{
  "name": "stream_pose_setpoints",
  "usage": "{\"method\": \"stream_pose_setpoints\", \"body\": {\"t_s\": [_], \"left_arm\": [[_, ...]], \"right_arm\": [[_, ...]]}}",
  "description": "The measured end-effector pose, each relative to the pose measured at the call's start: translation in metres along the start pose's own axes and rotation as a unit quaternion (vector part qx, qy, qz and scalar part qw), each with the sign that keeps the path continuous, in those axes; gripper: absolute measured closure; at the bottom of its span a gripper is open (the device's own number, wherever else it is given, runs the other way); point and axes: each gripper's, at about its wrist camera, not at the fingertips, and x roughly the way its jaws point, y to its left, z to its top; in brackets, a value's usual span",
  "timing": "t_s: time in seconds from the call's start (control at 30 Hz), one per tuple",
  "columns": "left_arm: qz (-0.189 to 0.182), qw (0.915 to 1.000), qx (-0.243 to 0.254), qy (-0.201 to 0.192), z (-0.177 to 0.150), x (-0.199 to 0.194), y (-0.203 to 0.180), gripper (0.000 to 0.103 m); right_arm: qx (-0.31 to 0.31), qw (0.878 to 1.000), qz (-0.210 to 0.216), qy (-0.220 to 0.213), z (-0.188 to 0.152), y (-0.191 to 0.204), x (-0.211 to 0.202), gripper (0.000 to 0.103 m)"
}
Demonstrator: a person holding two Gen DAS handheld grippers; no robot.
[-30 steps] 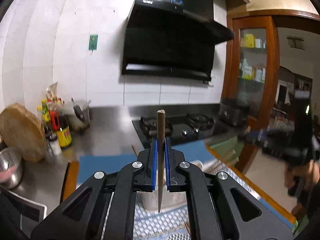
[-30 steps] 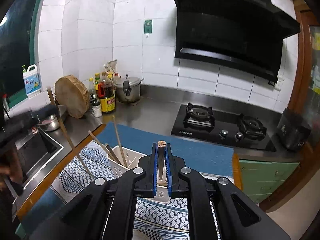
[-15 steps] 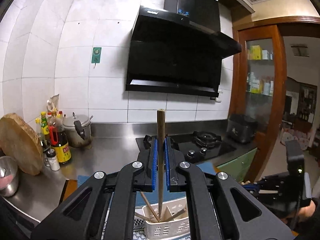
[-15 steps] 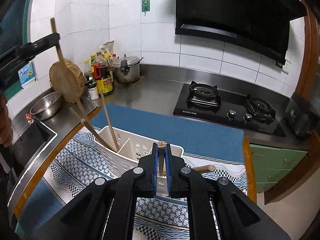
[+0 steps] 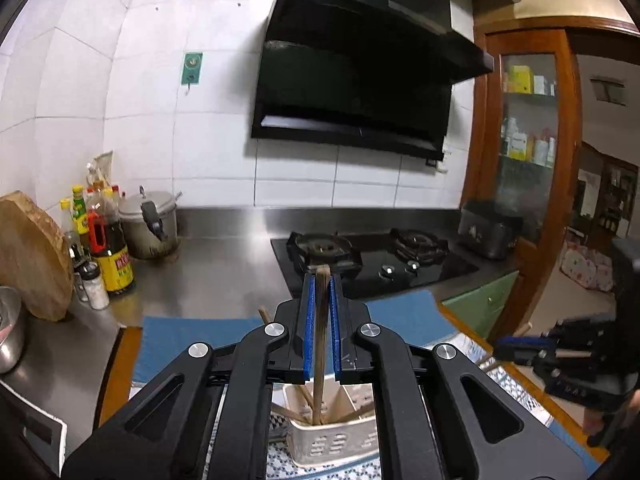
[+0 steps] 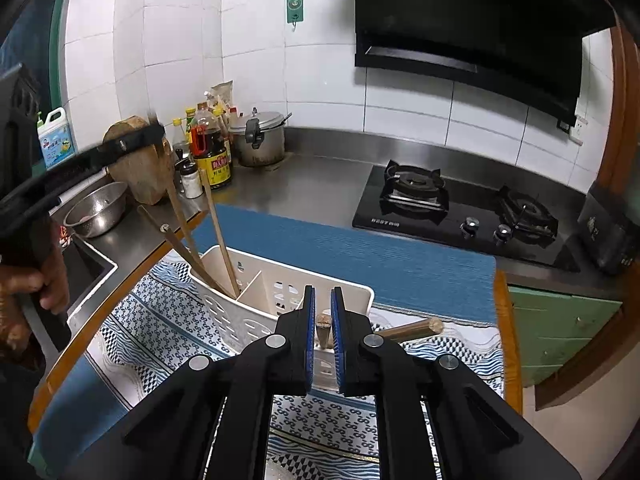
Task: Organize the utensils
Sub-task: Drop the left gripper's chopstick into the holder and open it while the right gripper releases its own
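Left gripper (image 5: 321, 312): we see the blue-padded jaws clamped on a thin brown wooden chopstick (image 5: 319, 344), upright at frame centre, its lower end inside the caddy.
Right gripper (image 6: 322, 320): jaws opening, narrow gap; a round-ended wooden handle (image 6: 322, 330) stands between the pads, and we see no contact on either side.
Caddy (image 6: 280, 296): white perforated plastic, rectangular, with dividers; lower centre of the right wrist view. Several long sticks lean in its left compartment.
Loose utensil (image 6: 412, 330): wooden, cylindrical, lying on the cloth just right of the caddy.
Cloth (image 6: 160, 320): blue-and-white patterned weave over a ribbed blue mat (image 6: 380, 260).
Worktop (image 6: 320, 184): brushed steel.
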Motion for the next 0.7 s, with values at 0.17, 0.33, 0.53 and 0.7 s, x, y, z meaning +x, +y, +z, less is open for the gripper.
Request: {"method": "stream_pose_setpoints", "body": {"t_s": [0.17,0.33,0.53,0.7], "left_arm": [[-0.006,1.0,0.003,0.007,-0.006,-0.002,-0.001,0.095],[-0.002,1.0,0.006,0.007,-0.007,-0.02,-0.003,0.091],[0.001,0.9999,0.006,0.009,-0.025,-0.064,-0.007,0.079],[0.0,0.9997,-0.002,0.022,-0.053,-0.101,-0.009,0.073]], "right_arm": [[0.002,1.0,-0.004,-0.016,0.0,0.002,-0.019,0.079],[0.003,1.0,0.008,-0.025,-0.014,0.011,-0.043,0.075],[0.008,0.999,0.044,-0.019,-0.06,0.039,-0.069,0.075],[0.009,0.998,0.059,-0.005,-0.106,0.066,-0.082,0.075]]}}
